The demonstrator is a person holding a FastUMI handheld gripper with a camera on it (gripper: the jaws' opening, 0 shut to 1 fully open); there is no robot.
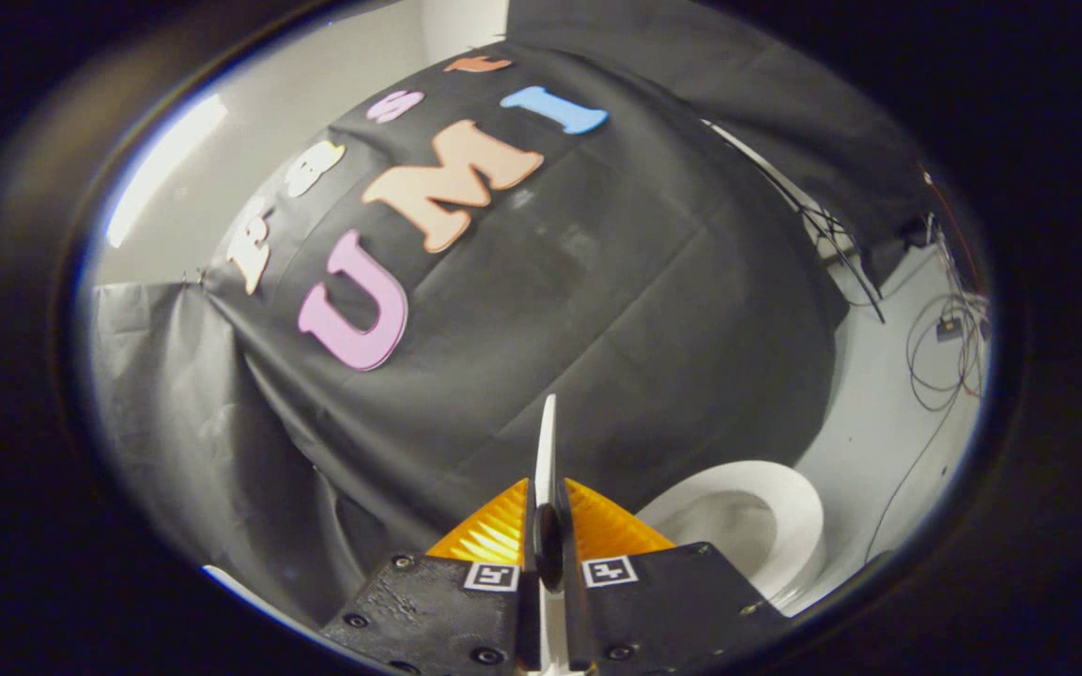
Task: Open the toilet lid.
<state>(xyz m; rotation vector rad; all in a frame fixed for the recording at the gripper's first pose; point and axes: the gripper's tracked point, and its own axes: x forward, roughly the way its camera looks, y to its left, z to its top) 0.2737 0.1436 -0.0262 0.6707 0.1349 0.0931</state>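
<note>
The white toilet lid (548, 437) shows edge-on as a thin blade rising from between my fingers. My gripper (548, 502) is shut on it, one finger pressing on each face. The lid is lifted up off the toilet. To the right of the fingers and below them lies the white toilet bowl (790, 502) with its rounded seat ring uncovered. Its inside is in view; the near part is hidden behind the gripper body.
The black cloth wall (597, 310) hangs close ahead, beyond the lid. Right of the toilet the pale floor (879, 441) carries loose cables (945, 361) and a stand's thin legs (842, 253). A white room wall (250, 122) shows above the cloth.
</note>
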